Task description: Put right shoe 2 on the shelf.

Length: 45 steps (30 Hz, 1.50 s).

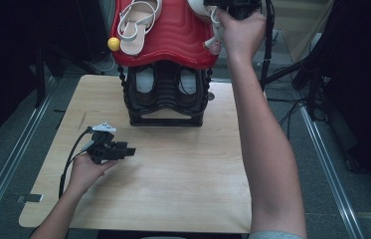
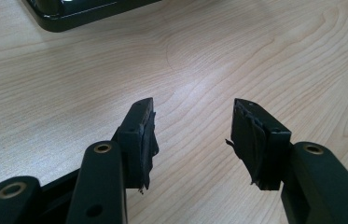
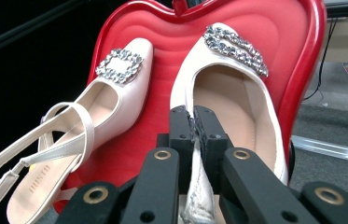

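Two cream shoes sit on the red tray point(image 1: 173, 40) far across the table; my right gripper point(image 1: 235, 6) reaches there. Left gripper point(image 2: 192, 135) hangs released over bare wood. Right gripper point(image 3: 193, 135) clenches the right shoe's point(image 3: 223, 88) slingback strap point(image 3: 197, 186); pulling could drag it off

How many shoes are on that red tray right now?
2. One slingback shoe lies on the tray's left side in the right gripper view; the other shoe lies beside it, its strap pinched by the right gripper.
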Each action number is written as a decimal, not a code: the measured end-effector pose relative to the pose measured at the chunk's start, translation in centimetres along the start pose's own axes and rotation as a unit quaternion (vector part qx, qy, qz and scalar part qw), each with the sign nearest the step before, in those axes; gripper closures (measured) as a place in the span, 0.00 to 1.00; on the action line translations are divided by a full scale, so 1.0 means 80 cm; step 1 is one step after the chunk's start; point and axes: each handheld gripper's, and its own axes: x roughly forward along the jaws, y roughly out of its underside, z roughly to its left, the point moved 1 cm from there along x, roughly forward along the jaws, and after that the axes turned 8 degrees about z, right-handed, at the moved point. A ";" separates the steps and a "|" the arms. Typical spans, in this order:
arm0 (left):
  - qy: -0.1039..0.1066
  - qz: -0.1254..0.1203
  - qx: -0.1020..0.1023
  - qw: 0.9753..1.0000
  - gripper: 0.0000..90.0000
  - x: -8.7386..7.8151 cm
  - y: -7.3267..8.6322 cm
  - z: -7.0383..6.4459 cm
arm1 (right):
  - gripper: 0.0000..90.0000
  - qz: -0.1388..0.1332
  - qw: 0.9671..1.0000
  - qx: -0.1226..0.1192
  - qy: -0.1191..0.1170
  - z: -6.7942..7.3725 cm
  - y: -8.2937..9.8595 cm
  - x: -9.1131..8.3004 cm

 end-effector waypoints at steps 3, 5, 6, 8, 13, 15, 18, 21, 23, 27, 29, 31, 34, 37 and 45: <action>0.000 0.000 -0.001 1.000 0.56 0.000 0.000 0.000 | 0.98 0.001 1.000 0.003 -0.003 0.003 0.002 0.005; 0.000 0.000 -0.001 1.000 0.56 0.000 0.000 0.000 | 0.98 0.004 1.000 0.003 -0.003 0.005 0.005 0.008; 0.000 0.000 0.000 1.000 0.56 0.000 0.000 0.000 | 0.98 0.004 1.000 0.005 -0.003 0.007 0.006 0.009; 0.000 0.000 0.000 1.000 0.56 0.000 0.000 0.000 | 0.97 0.004 1.000 0.004 -0.004 0.009 0.008 0.013; 0.000 0.000 0.000 1.000 0.56 0.000 0.000 0.000 | 0.97 0.001 1.000 0.004 -0.003 0.014 0.014 0.020; 0.000 0.000 0.001 1.000 0.56 0.000 0.000 0.000 | 0.97 -0.002 1.000 0.003 -0.004 0.015 0.016 0.024; 0.000 -0.001 0.000 1.000 0.56 0.000 0.000 0.000 | 0.97 -0.007 1.000 0.002 -0.014 0.018 0.019 0.030; -0.001 -0.003 0.000 1.000 0.56 -0.001 0.000 0.001 | 0.97 -0.008 1.000 -0.003 -0.012 0.022 0.021 0.039; -0.001 -0.003 0.000 1.000 0.56 -0.002 0.001 0.001 | 0.97 -0.004 1.000 -0.007 -0.010 0.024 0.022 0.045; 0.000 -0.003 -0.001 1.000 0.56 -0.002 0.001 0.002 | 0.97 -0.010 1.000 -0.010 -0.006 0.026 0.023 0.048; 0.000 -0.003 0.000 1.000 0.56 -0.002 0.001 0.001 | 0.97 -0.012 1.000 -0.008 -0.008 0.025 0.022 0.048; 0.000 -0.003 0.000 1.000 0.56 -0.002 0.001 0.001 | 0.97 -0.015 1.000 -0.005 -0.010 0.025 0.022 0.049; 0.000 -0.002 0.000 1.000 0.56 -0.002 0.001 0.001 | 0.97 -0.016 1.000 -0.007 -0.008 0.027 0.022 0.051; 0.000 -0.003 0.000 1.000 0.56 -0.001 0.001 0.001 | 0.97 -0.017 1.000 -0.010 -0.008 0.030 0.022 0.055; 0.002 -0.002 0.002 1.000 0.56 -0.001 0.001 0.000 | 0.97 -0.017 1.000 -0.020 -0.003 0.035 0.019 0.063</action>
